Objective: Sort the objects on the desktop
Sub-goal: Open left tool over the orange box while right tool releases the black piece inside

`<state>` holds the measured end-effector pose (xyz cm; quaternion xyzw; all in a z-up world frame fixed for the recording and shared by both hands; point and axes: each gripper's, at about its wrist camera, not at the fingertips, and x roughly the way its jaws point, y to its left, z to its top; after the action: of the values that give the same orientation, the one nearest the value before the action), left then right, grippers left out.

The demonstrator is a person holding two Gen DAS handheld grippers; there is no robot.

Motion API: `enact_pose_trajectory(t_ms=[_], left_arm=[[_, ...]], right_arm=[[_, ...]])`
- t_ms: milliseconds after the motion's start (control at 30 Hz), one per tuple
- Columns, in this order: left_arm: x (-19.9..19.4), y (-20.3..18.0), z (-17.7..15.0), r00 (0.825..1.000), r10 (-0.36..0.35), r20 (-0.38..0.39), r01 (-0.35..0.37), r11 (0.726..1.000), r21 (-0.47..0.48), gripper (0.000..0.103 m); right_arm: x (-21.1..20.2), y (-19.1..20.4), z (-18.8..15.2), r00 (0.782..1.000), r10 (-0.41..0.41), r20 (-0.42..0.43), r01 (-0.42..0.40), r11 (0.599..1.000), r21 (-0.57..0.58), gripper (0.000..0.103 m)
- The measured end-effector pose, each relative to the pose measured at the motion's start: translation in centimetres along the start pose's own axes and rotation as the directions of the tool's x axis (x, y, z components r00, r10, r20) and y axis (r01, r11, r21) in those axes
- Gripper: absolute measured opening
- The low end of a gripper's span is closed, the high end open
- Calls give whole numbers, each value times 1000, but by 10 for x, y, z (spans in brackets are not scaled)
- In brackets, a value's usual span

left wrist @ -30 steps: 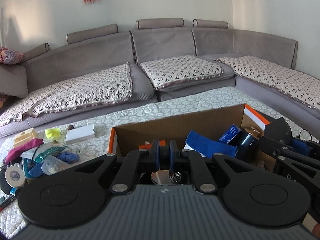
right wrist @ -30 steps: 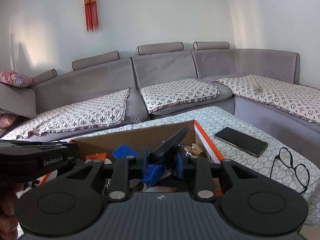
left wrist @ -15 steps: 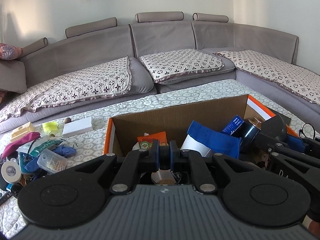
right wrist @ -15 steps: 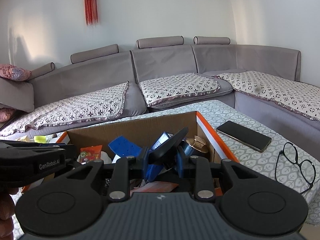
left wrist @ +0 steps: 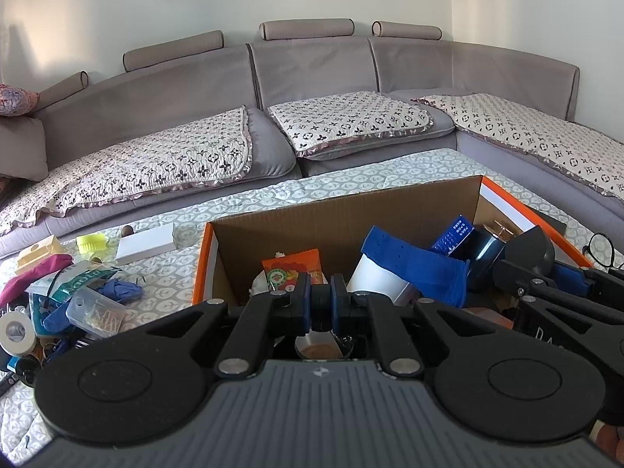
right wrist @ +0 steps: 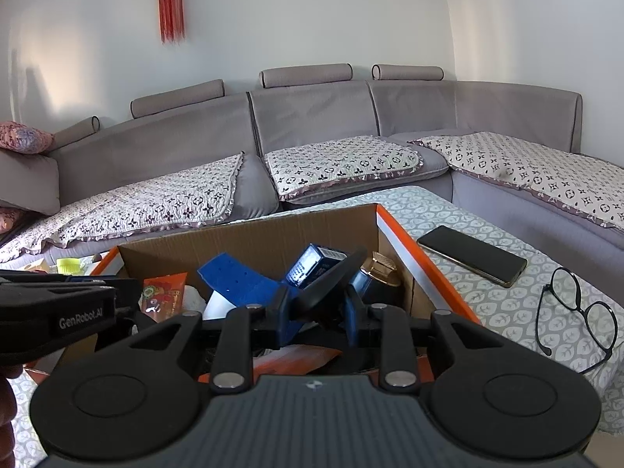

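Up close, the left gripper (left wrist: 321,304) sits with its blue pads pressed together and nothing visible between them, poised over the near edge of the cardboard box (left wrist: 343,210). The right gripper (right wrist: 318,306) is clamped on a flat black disc (right wrist: 331,280), tilted up on edge between its fingers, over the same box.

Inside the box, a white cup (left wrist: 376,280) sits under a blue perforated strap (left wrist: 413,263), an orange snack packet (left wrist: 292,269) lies at the left, a small blue carton (right wrist: 316,263) stands against the back wall, and a dark bottle with a gold cap (right wrist: 380,273) is at the right.

Left of the box, the patterned tablecloth (left wrist: 171,273) carries a loose pile: a tape roll (left wrist: 15,331), a clear case of paper clips (left wrist: 95,308), a white flat box (left wrist: 146,243) and a yellow brush (left wrist: 91,241).

To the right lie a black phone (right wrist: 472,255) and black-framed glasses (right wrist: 573,312), apart from each other.

Beyond, a grey sofa (right wrist: 312,117) with quilted covers wraps the table, and a red knot ornament (right wrist: 169,0) hangs on the wall.
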<state>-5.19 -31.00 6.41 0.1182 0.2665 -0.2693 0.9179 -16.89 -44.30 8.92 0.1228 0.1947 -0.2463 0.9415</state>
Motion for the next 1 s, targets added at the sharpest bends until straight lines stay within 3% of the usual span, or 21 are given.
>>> enact_pose_trajectory(t_ms=[333, 500, 567, 633, 767, 933, 1000], left_arm=[[2, 1, -1, 1000, -13, -5, 13, 1000, -5, 13], [-1, 0, -2, 1000, -20, 11, 20, 1000, -3, 43], [-2, 0, -1, 1000, -23, 19, 23, 1000, -10, 66], [-4, 0, -1, 999, -31, 33, 32, 999, -18, 82], [-5, 0, 1, 998, -24, 52, 26, 999, -25, 90], [-12, 3, 4, 996, -16, 88, 21, 998, -59, 103], [-17, 5, 5, 994, -18, 112, 26, 997, -68, 103]], right_arm=[[7, 0, -3, 1000, -12, -11, 13, 1000, 2, 28], [5, 1, -4, 1000, -16, 2, 16, 1000, 3, 45], [5, 1, -5, 1000, -16, 3, 16, 1000, 1, 46], [4, 1, -6, 1000, -14, 4, 14, 1000, 5, 49], [1, -1, -6, 999, -27, 18, 26, 999, 25, 56], [-8, -8, -4, 995, -68, 68, 62, 995, 79, 83], [-13, -12, -3, 994, -80, 81, 70, 990, 119, 97]])
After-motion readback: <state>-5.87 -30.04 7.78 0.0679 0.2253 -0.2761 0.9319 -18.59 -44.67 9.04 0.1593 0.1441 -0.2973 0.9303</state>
